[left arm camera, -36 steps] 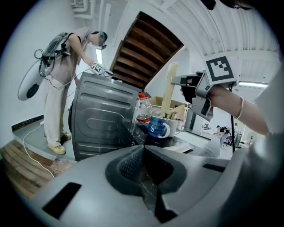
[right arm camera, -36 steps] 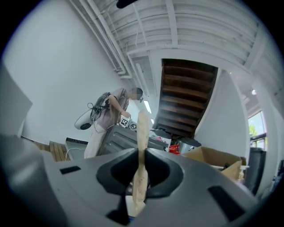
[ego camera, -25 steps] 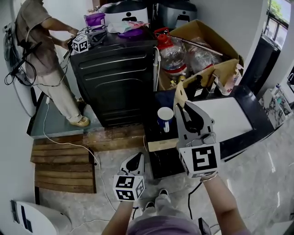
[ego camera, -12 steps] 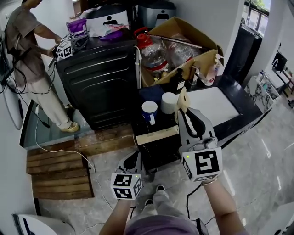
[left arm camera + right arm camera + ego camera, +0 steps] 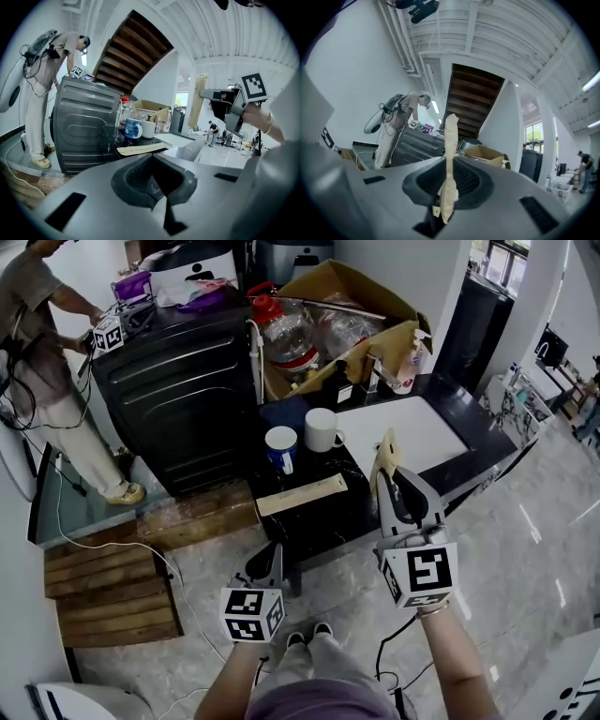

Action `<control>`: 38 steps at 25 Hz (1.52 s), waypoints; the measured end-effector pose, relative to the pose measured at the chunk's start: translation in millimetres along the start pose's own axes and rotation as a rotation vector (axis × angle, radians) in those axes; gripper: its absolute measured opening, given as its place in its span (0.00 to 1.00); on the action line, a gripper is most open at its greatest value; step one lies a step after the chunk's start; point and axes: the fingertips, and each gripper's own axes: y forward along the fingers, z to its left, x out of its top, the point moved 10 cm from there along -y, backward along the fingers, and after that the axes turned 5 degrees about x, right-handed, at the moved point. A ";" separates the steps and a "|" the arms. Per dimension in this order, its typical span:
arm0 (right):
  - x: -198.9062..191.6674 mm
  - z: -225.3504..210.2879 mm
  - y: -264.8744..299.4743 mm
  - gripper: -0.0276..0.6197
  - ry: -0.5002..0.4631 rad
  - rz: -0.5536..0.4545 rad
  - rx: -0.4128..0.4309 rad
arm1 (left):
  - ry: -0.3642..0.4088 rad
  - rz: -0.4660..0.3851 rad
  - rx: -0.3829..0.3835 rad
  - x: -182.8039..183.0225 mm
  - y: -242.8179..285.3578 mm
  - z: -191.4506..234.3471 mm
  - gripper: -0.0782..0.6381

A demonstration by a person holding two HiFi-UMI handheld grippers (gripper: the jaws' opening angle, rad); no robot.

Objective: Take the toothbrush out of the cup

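My right gripper (image 5: 392, 476) is shut on a flat cream-coloured toothbrush (image 5: 385, 452), which sticks out past its tips. In the right gripper view the toothbrush (image 5: 450, 154) stands upright between the pads. The blue cup (image 5: 280, 447) with a white inside stands on the black table (image 5: 323, 519), to the left of that gripper and apart from it. A white mug (image 5: 322, 428) stands just behind the cup. My left gripper (image 5: 271, 555) hangs low in front of the table's near edge, shut and empty. In the left gripper view the cup (image 5: 133, 128) and the toothbrush (image 5: 198, 106) both show.
A long beige strip (image 5: 302, 495) lies on the table in front of the cups. A white board (image 5: 403, 432) covers the table's right part. Behind stand an open cardboard box (image 5: 342, 320) with bottles and a black cabinet (image 5: 178, 395). A person (image 5: 42, 362) works at far left.
My right gripper has drawn back from beside the blue cup toward the table's near right edge, carrying the toothbrush. The left gripper has shifted a little along the table's front.
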 end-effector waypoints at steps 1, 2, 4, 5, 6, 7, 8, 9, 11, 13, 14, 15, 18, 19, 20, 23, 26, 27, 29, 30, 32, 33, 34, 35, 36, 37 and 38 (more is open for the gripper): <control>-3.5 -1.0 -2.0 0.11 -0.002 0.008 0.004 | -0.003 0.003 0.003 -1.7 -1.1 -1.6 0.11; -7.3 -1.8 -3.3 0.11 -0.003 0.016 0.011 | -0.007 0.006 0.008 -3.4 -2.1 -2.9 0.11; -14.8 -3.1 -4.2 0.11 -0.011 0.028 0.030 | -0.016 0.011 0.021 -6.1 -3.7 -4.4 0.11; -18.2 -3.8 -3.9 0.11 -0.017 0.033 0.041 | -0.020 0.012 0.028 -7.1 -4.3 -5.1 0.11; -21.3 -4.8 -3.5 0.11 -0.023 0.038 0.051 | -0.024 0.014 0.036 -8.0 -4.7 -6.3 0.11; -24.3 -5.9 -3.1 0.11 -0.027 0.043 0.061 | -0.029 0.016 0.044 -9.2 -5.1 -7.9 0.11; -27.2 -6.7 -2.7 0.11 -0.032 0.048 0.073 | -0.034 0.018 0.053 -10.7 -5.7 -9.7 0.11; -30.5 -7.1 -2.3 0.11 -0.036 0.051 0.085 | -0.039 0.019 0.062 -12.4 -6.2 -11.3 0.11; -39.3 -6.8 -1.6 0.11 -0.050 0.061 0.108 | -0.049 0.022 0.080 -16.1 -6.7 -14.2 0.11; -49.4 -5.2 -1.1 0.11 -0.074 0.075 0.127 | -0.055 0.025 0.094 -20.2 -7.5 -16.8 0.11; -54.1 -4.1 -0.4 0.11 -0.087 0.082 0.135 | -0.058 0.027 0.100 -22.3 -8.2 -17.7 0.11; -58.5 -2.6 0.5 0.11 -0.099 0.089 0.144 | -0.060 0.029 0.108 -24.1 -9.1 -18.1 0.11; -70.4 2.6 4.1 0.11 -0.124 0.105 0.172 | -0.068 0.034 0.132 -29.2 -12.4 -17.1 0.11; -74.1 4.1 5.5 0.11 -0.135 0.110 0.182 | -0.071 0.035 0.139 -30.5 -13.2 -16.8 0.11; -77.3 5.6 7.0 0.11 -0.147 0.115 0.191 | -0.073 0.036 0.145 -31.4 -13.7 -16.7 0.11; -85.9 12.1 12.0 0.11 -0.181 0.134 0.222 | -0.083 0.040 0.159 -34.2 -15.5 -16.8 0.11; -93.6 20.6 16.3 0.11 -0.216 0.146 0.251 | -0.093 0.044 0.172 -38.2 -17.1 -15.1 0.11; -95.3 23.9 17.7 0.11 -0.233 0.147 0.263 | -0.095 0.045 0.177 -39.5 -17.6 -14.1 0.11; -98.0 31.1 20.8 0.11 -0.271 0.147 0.293 | -0.101 0.046 0.187 -41.6 -18.8 -11.8 0.11; -99.4 34.8 22.1 0.11 -0.288 0.149 0.309 | -0.104 0.047 0.192 -42.4 -19.7 -10.7 0.11; -102.5 42.5 24.3 0.11 -0.319 0.157 0.342 | -0.111 0.048 0.201 -43.8 -21.4 -8.3 0.11; -103.9 46.4 25.3 0.11 -0.333 0.162 0.356 | -0.114 0.049 0.206 -44.3 -22.2 -7.1 0.11; -105.2 50.1 26.4 0.12 -0.348 0.166 0.368 | -0.117 0.048 0.210 -44.8 -22.8 -5.8 0.11; -106.6 53.6 27.5 0.12 -0.361 0.170 0.379 | -0.120 0.048 0.214 -45.4 -23.4 -4.6 0.11; -108.2 56.8 28.4 0.12 -0.372 0.173 0.389 | -0.123 0.048 0.219 -46.1 -24.1 -3.6 0.11; -110.0 59.7 29.2 0.12 -0.381 0.177 0.400 | -0.125 0.048 0.223 -47.0 -24.8 -2.6 0.11; -111.4 62.3 30.0 0.12 -0.385 0.180 0.411 | -0.128 0.048 0.226 -47.9 -25.6 -1.7 0.11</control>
